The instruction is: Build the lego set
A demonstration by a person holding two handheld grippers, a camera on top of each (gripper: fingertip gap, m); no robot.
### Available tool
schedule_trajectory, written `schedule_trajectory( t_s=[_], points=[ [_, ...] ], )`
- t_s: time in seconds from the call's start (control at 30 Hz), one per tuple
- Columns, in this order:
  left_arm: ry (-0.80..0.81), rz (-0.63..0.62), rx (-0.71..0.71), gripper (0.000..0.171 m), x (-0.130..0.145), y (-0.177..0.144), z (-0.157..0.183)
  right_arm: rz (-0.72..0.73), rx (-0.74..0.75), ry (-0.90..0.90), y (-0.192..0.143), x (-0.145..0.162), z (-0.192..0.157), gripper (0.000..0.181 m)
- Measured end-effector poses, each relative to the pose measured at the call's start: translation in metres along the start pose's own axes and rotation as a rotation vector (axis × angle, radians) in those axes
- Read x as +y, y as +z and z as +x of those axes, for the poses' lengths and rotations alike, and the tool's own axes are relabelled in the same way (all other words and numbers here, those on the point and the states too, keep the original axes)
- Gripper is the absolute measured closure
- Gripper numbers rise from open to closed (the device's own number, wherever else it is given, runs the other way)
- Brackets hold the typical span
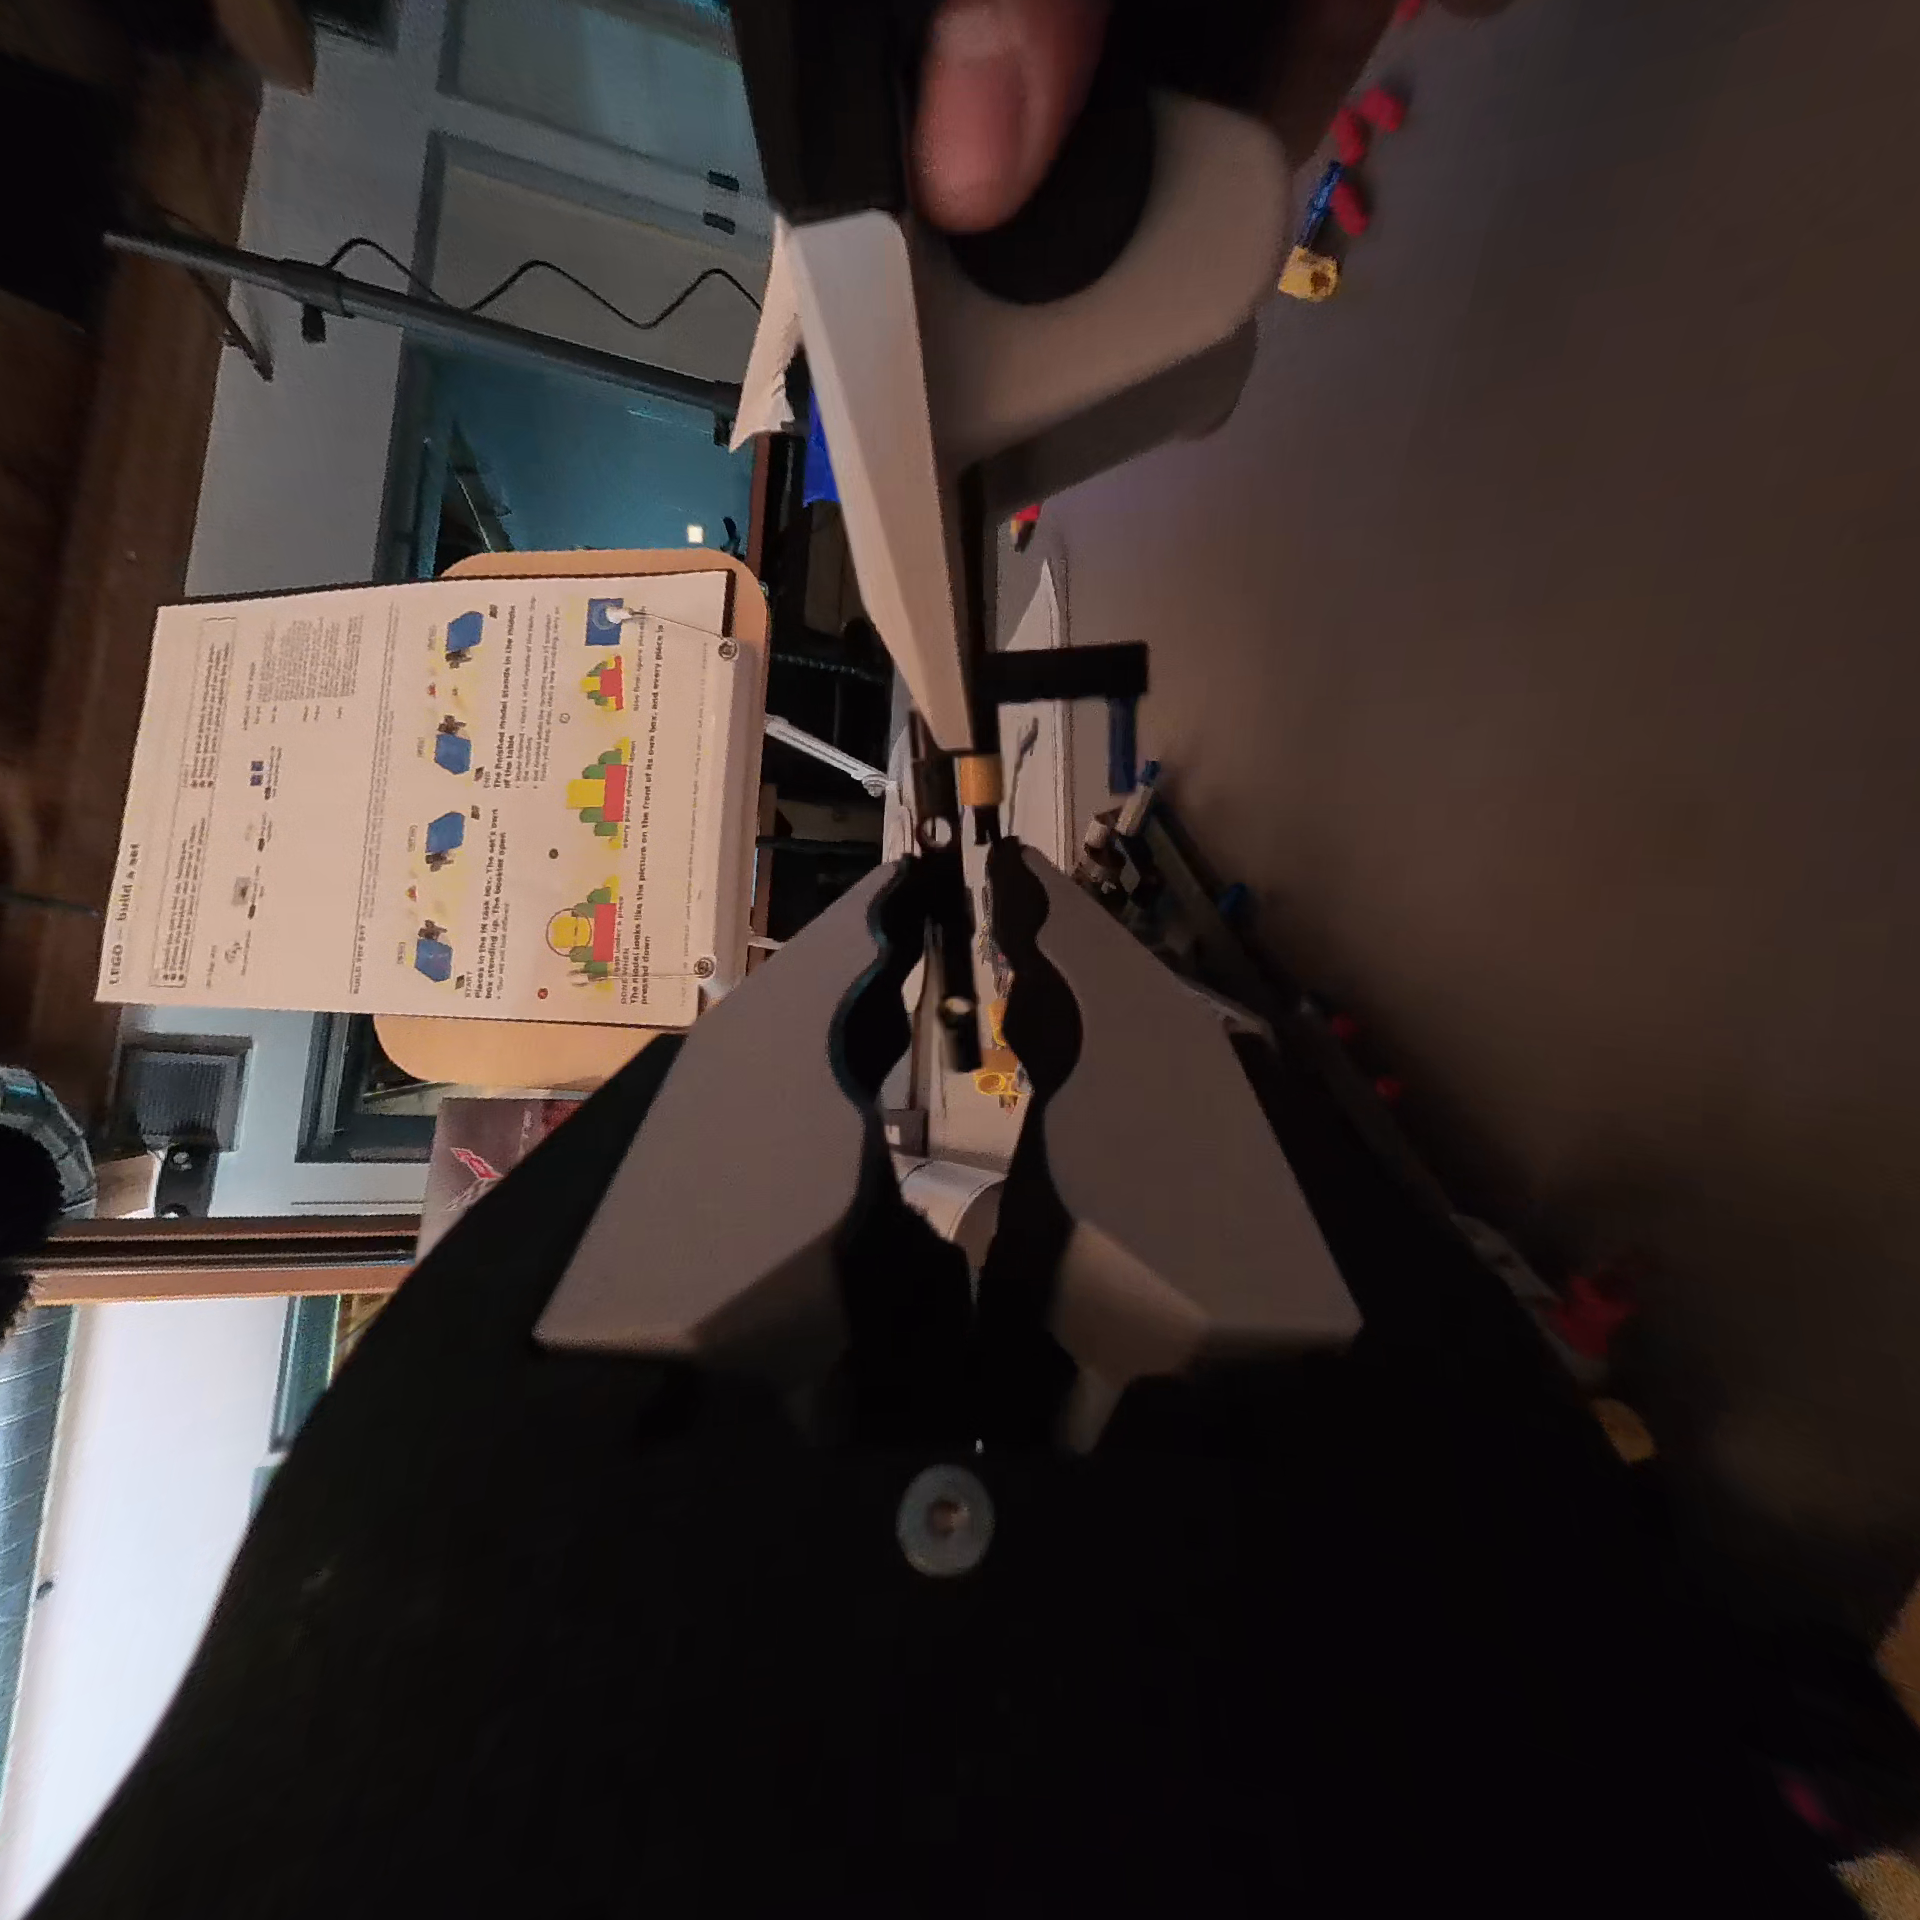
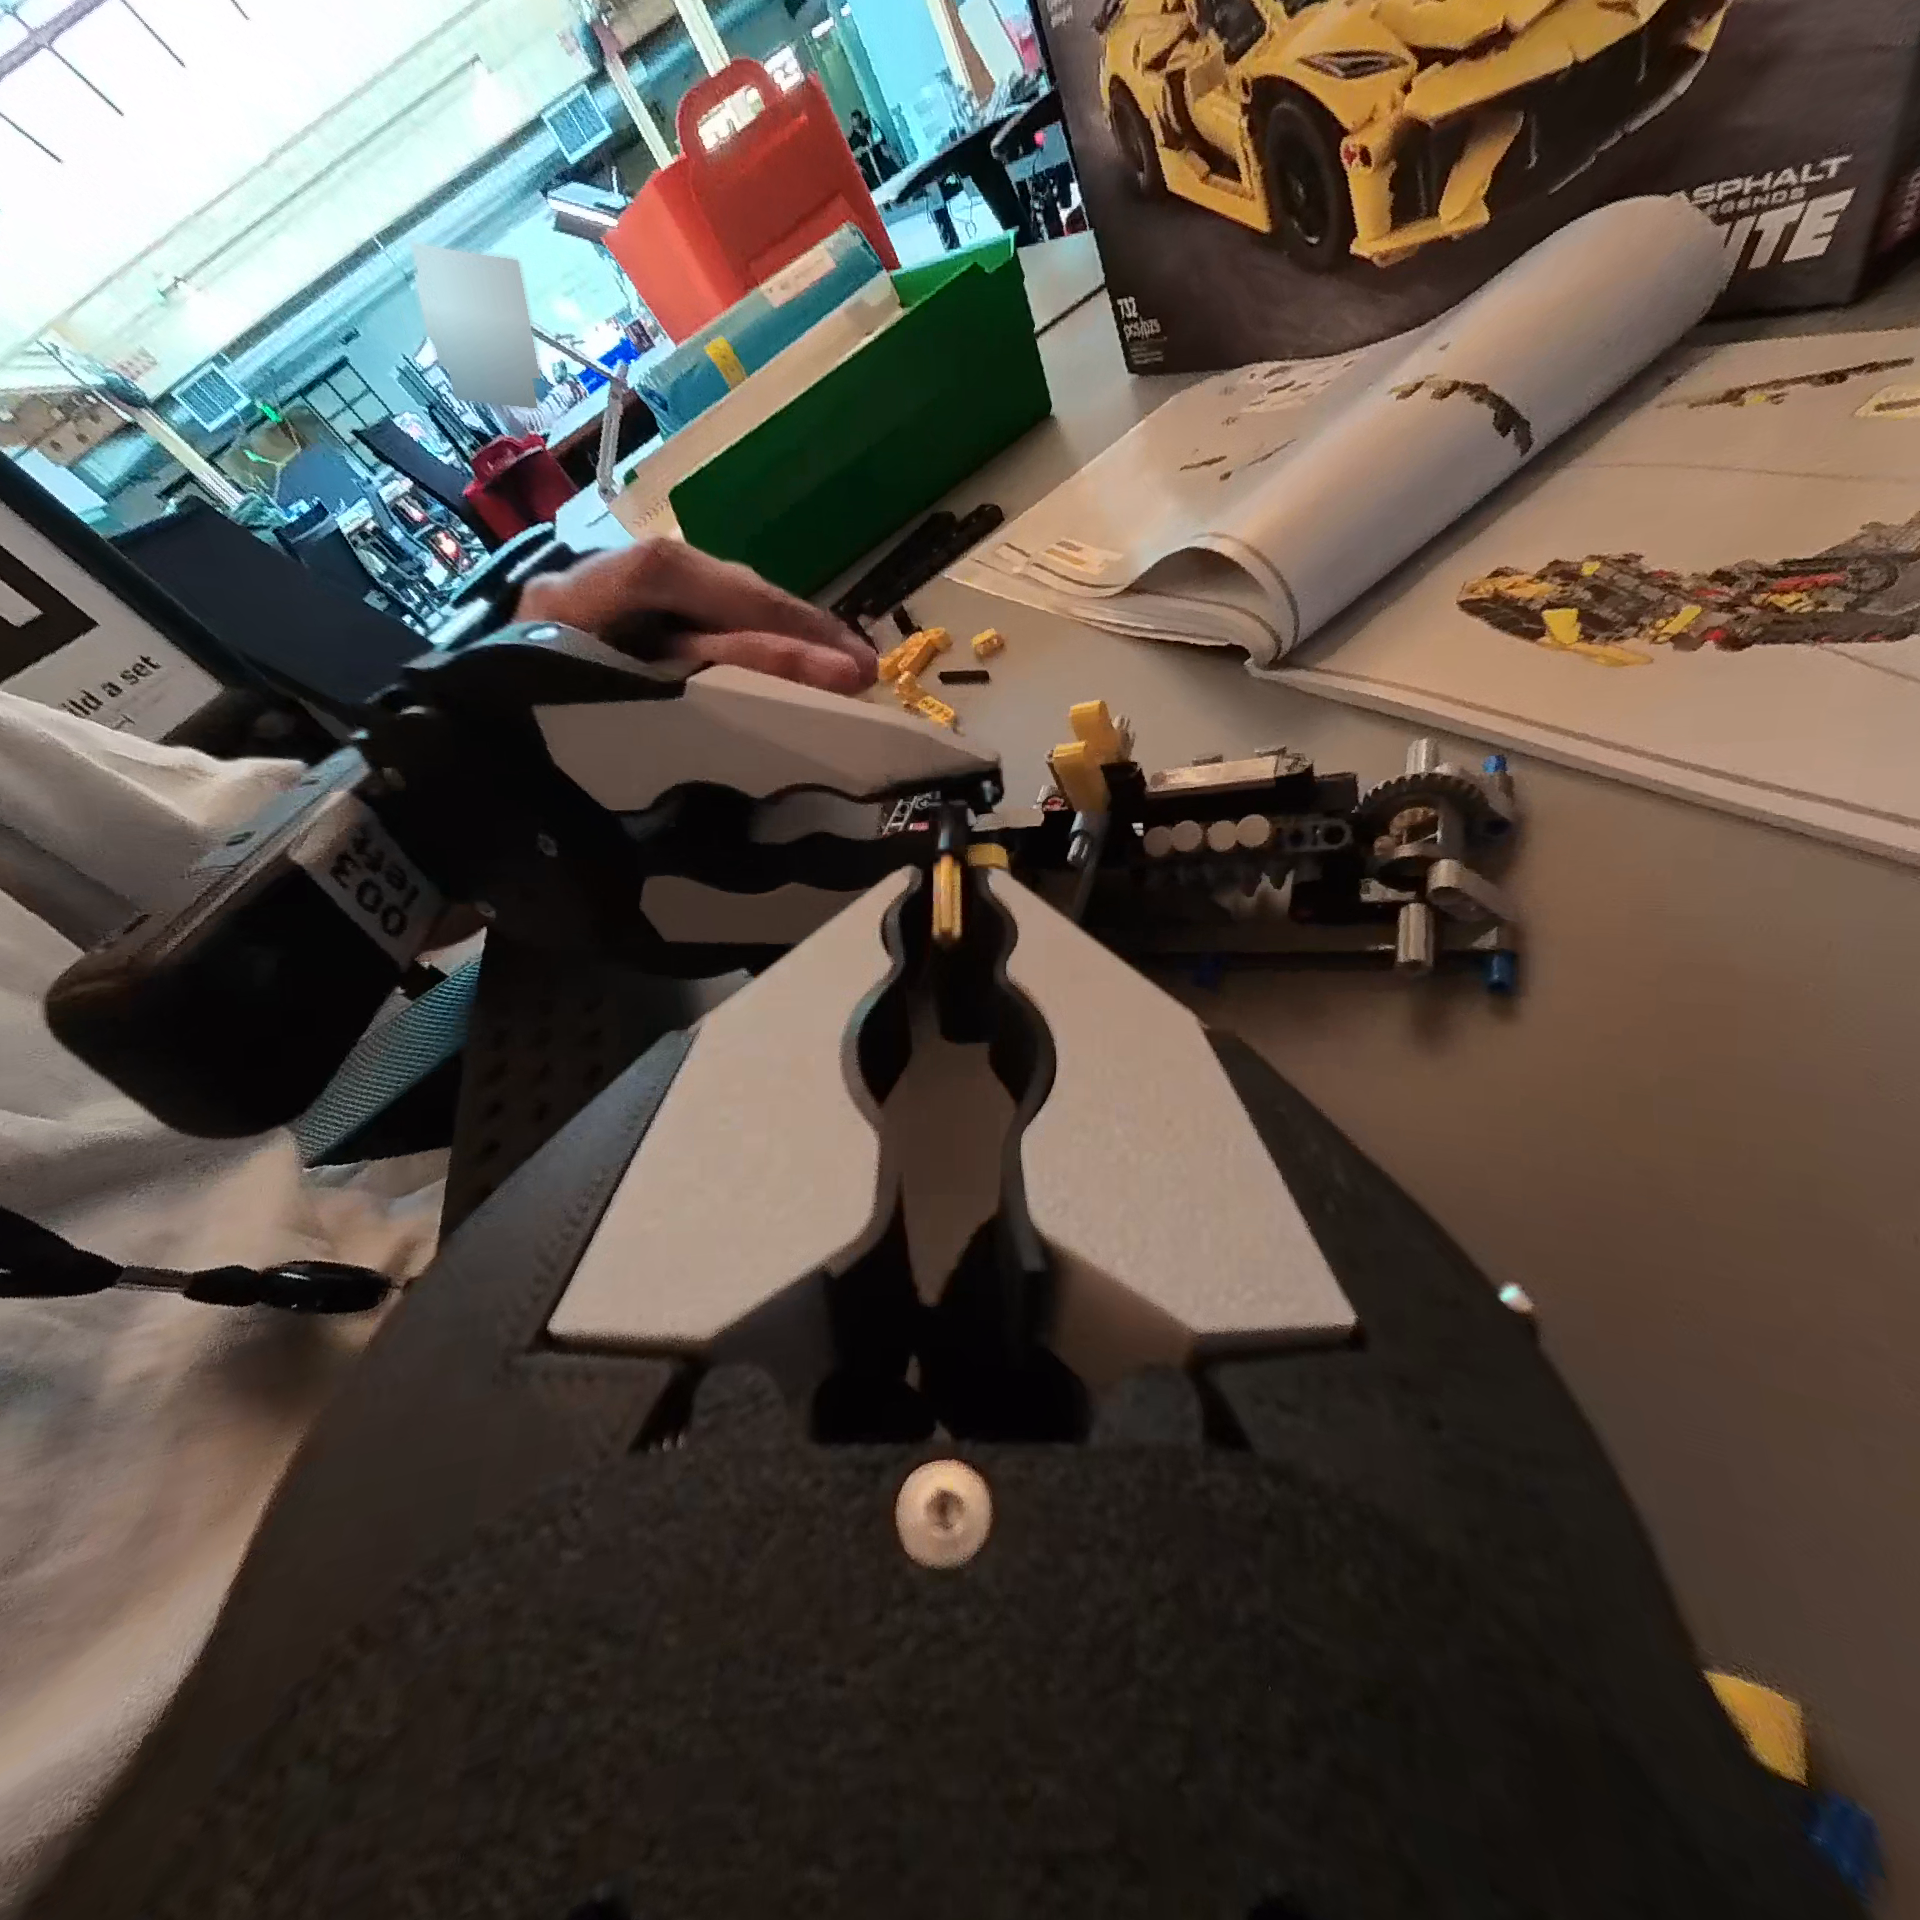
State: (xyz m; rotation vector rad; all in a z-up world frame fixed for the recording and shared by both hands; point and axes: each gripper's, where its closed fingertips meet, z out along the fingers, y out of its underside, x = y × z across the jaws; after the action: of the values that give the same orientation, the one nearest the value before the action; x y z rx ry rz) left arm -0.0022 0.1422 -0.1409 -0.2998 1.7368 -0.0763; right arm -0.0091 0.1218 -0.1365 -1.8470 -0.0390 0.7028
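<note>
1. A small yellow piece point(image 2: 945, 902) is clamped between the closed jaws of the right gripper point(image 2: 948, 883).
2. A small black piece point(image 1: 940, 831), seemingly, is pinched by the left gripper point(image 1: 951, 847).
3. The partly built chassis point(image 2: 1299, 862) lies on the table point(image 2: 1662, 1091), just beyond both tips.

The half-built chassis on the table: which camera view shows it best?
The right wrist view: the half-built chassis lies in full side view, gear visible. The left wrist view shows only a dim, blurred edge.

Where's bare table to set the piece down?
Free: grey table right of the right tool, below the chassis and open manual. Crowded: yellow loose pieces by the green bin, left tool alongside.
</note>
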Motion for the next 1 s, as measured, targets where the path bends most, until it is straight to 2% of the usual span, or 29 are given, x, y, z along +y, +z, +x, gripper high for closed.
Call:
schedule_trajectory(
  t_s=[0.03,0.23,0.37,0.47,0.67,0.8,1.0],
  points=[
    [-0.009,0.010,-0.017,0.167,0.000,-0.001,-0.001,0.010,-0.004,-0.002,0.000,-0.001,-0.001,0.175],
    [-0.034,0.026,-0.044,0.167,0.001,-0.002,-0.005,0.044,0.001,-0.045,0.001,-0.005,-0.002,0.175],
    [-0.066,0.034,-0.062,0.167,0.005,-0.004,-0.010,0.114,0.011,-0.075,-0.004,-0.015,0.000,0.163],
    [-0.067,0.031,-0.065,0.166,0.009,-0.003,-0.010,0.160,0.009,-0.057,-0.009,-0.022,0.001,0.161],
    [-0.068,0.059,-0.081,0.167,0.001,-0.005,-0.012,0.112,0.026,-0.095,0.005,-0.015,-0.002,0.156],
    [-0.056,0.069,-0.073,0.166,-0.003,-0.005,-0.009,0.086,0.063,-0.166,0.011,-0.012,-0.004,0.166],
    [-0.110,0.067,-0.043,0.167,-0.002,-0.004,-0.005,0.065,0.116,-0.216,0.012,-0.009,-0.001,0.167]
  ],
)
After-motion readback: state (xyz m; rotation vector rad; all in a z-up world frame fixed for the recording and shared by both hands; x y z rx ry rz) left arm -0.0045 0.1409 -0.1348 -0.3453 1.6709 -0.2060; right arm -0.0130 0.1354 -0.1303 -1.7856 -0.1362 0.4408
